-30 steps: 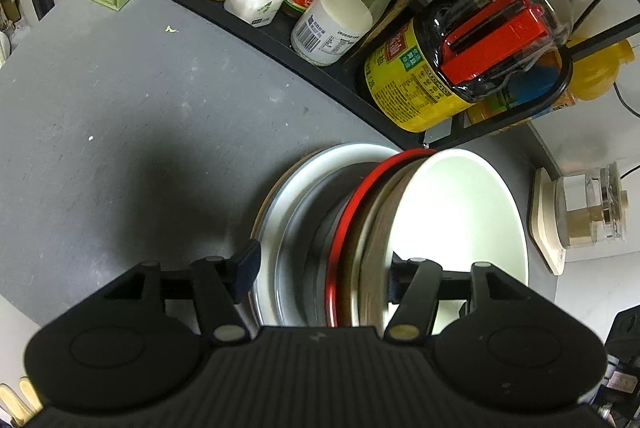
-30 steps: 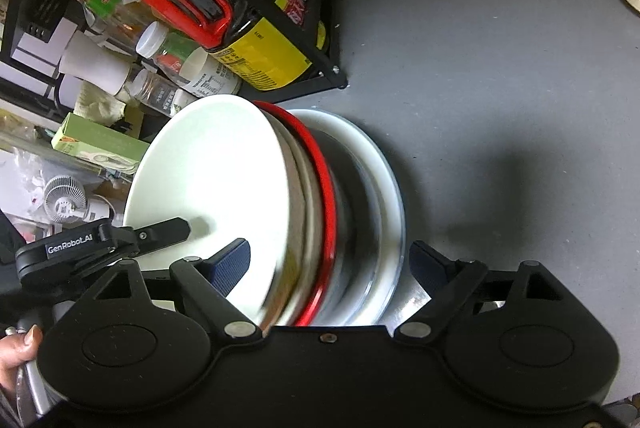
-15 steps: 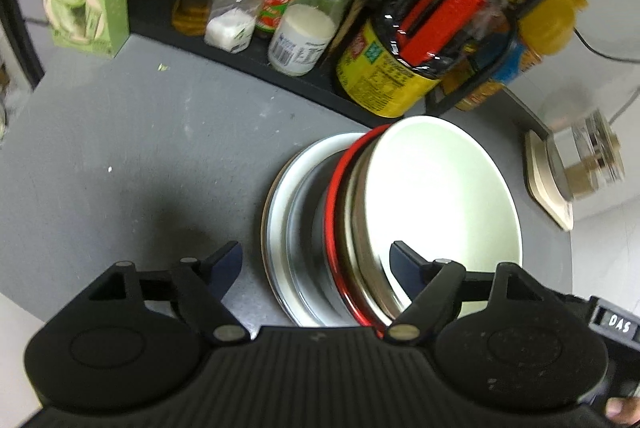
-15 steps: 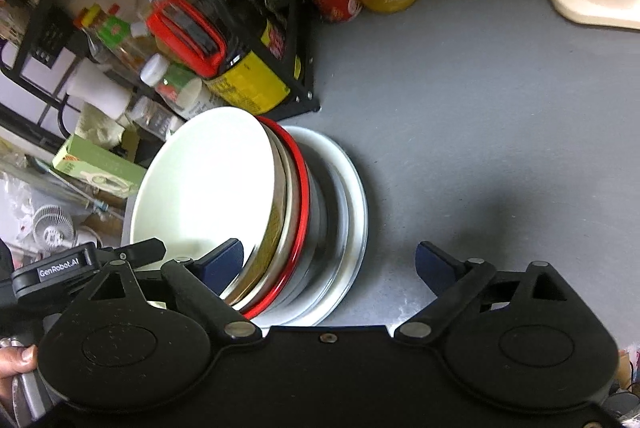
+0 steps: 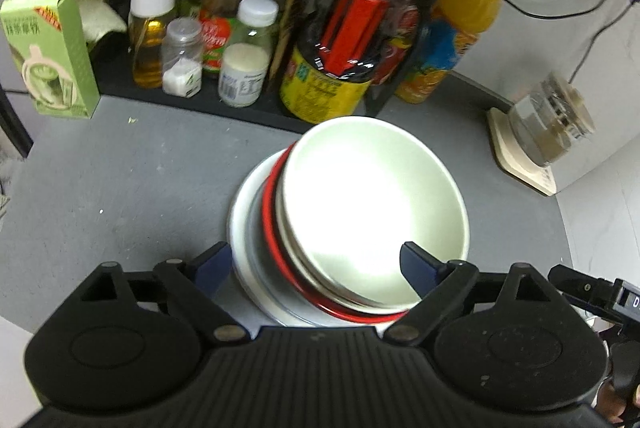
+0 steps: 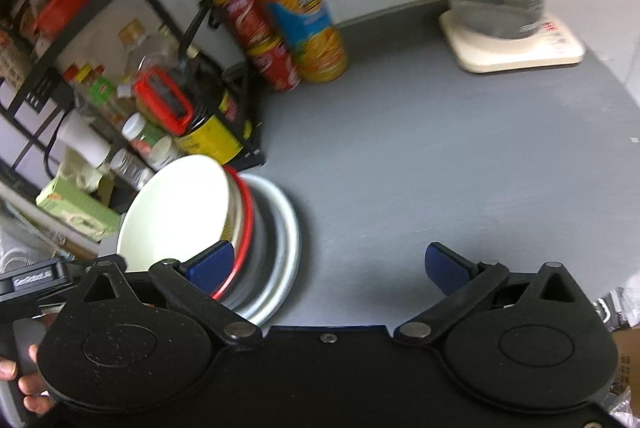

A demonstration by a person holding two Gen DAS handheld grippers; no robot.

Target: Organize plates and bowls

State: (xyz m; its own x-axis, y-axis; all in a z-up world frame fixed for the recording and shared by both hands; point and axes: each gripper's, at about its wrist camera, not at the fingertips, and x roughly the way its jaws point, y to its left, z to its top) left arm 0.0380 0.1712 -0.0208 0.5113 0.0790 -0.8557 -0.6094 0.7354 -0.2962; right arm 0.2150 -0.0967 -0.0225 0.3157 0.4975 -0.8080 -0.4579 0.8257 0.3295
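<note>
Stack (image 5: 256, 228) of plates and bowls near worktop's back edge by rack (image 5: 224, 107), white bowl (image 5: 372, 203) on top, left gripper (image 5: 316, 264) fingers wide, right gripper (image 6: 332, 264) fingers wide, both empty

A: Any legible text?
B: Barely. Right view: "GenRobot.AI" on the black handle (image 6: 34, 282) at far left of the right gripper, blurred. Left view: a lone "D" on the black handle (image 5: 624, 302) at far right of the left gripper.
A: Bottles, green box (image 5: 50, 53)?
B: Printed, too blurred to read.
</note>
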